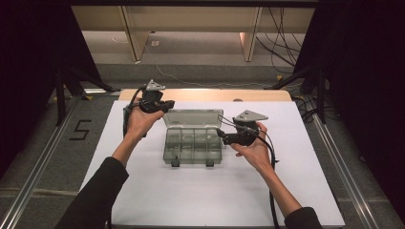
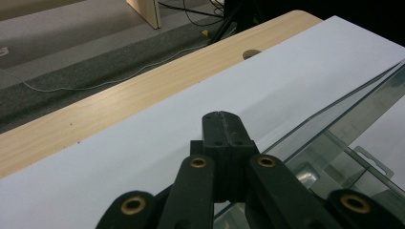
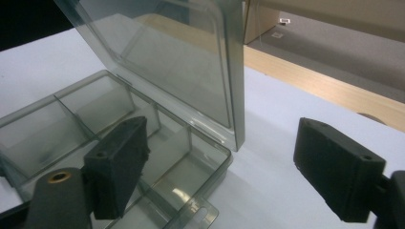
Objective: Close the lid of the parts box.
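Fingers of right gripper (image 3: 215, 176) spread wide, gripping nothing, beside organizer box (image 1: 193, 145); left gripper (image 2: 223, 125) clenched empty by its raised lid (image 1: 193, 118). Box sits mid-tabletop (image 1: 143, 191), long axis left-right, latches toward the person.

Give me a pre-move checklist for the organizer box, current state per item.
1. Lid raised: ok, it stands up from the back edge of the organizer box.
2. Compartments free of parts: ok as far as the right gripper view shows; the far ones, cannot tell.
3. Right tool released: ok, jaws wide apart, nothing between the pads, by the box's right end.
4. Left tool state: ok, jaws shut on nothing, over the white sheet beside the lid.
5. Front latches undone: ok, both tabs hang at the front wall.
6. Lid stays up unaided: cannot tell.
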`<state>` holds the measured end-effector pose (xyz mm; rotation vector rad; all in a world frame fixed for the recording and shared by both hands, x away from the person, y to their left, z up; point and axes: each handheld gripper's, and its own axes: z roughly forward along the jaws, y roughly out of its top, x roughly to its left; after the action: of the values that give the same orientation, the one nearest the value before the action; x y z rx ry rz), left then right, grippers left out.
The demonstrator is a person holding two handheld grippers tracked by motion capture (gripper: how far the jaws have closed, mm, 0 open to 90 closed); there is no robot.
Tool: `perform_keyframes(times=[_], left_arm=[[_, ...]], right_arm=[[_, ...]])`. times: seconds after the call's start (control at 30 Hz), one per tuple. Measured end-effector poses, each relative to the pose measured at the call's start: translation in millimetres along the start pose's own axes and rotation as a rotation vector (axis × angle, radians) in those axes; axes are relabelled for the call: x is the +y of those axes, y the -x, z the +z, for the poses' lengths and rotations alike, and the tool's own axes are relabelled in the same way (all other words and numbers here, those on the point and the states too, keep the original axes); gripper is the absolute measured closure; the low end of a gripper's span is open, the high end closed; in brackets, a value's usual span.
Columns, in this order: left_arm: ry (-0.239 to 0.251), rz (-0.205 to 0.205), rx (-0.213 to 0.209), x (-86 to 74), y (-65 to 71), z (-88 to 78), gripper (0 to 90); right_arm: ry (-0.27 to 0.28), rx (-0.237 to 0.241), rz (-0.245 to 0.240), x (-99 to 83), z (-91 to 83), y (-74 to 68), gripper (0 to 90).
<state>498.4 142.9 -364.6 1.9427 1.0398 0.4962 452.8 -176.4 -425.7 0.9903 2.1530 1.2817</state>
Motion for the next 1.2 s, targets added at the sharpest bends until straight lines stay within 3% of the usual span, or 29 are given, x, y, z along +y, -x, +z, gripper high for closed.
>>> perform_keyframes(times=[0.13,0.4,0.63,0.83,0.97,1.13,1.2], left_arm=[[0.004,-0.004,-0.015,-4.6,1.7,-3.1,89.7],[0.011,0.013,-0.036,-15.5,10.3,-8.9,89.7],[0.035,-0.008,-0.069,-26.6,15.3,-12.5,89.7],[0.033,0.014,-0.101,-37.9,24.0,-19.2,89.7],[0.042,0.01,-0.117,-50.1,31.1,-22.9,89.7],[0.042,0.018,-0.134,-68.5,34.9,-28.4,89.6],[0.031,0.027,-0.134,-74.5,36.1,-29.6,89.6]], right_arm=[[0.022,0.012,0.015,2.1,-9.2,-3.5,18.7],[0.033,0.019,-0.02,4.1,-26.3,-10.2,20.2],[0.053,0.029,-0.022,6.2,-39.1,-12.6,20.5],[0.059,0.043,-0.028,5.3,-46.1,-17.4,22.2],[0.055,0.07,-0.028,3.4,-48.5,-19.5,26.3],[0.022,0.104,-0.057,-3.3,-47.1,-22.4,43.9],[0.0,0.147,-0.061,-6.2,-44.8,-24.7,49.3]])
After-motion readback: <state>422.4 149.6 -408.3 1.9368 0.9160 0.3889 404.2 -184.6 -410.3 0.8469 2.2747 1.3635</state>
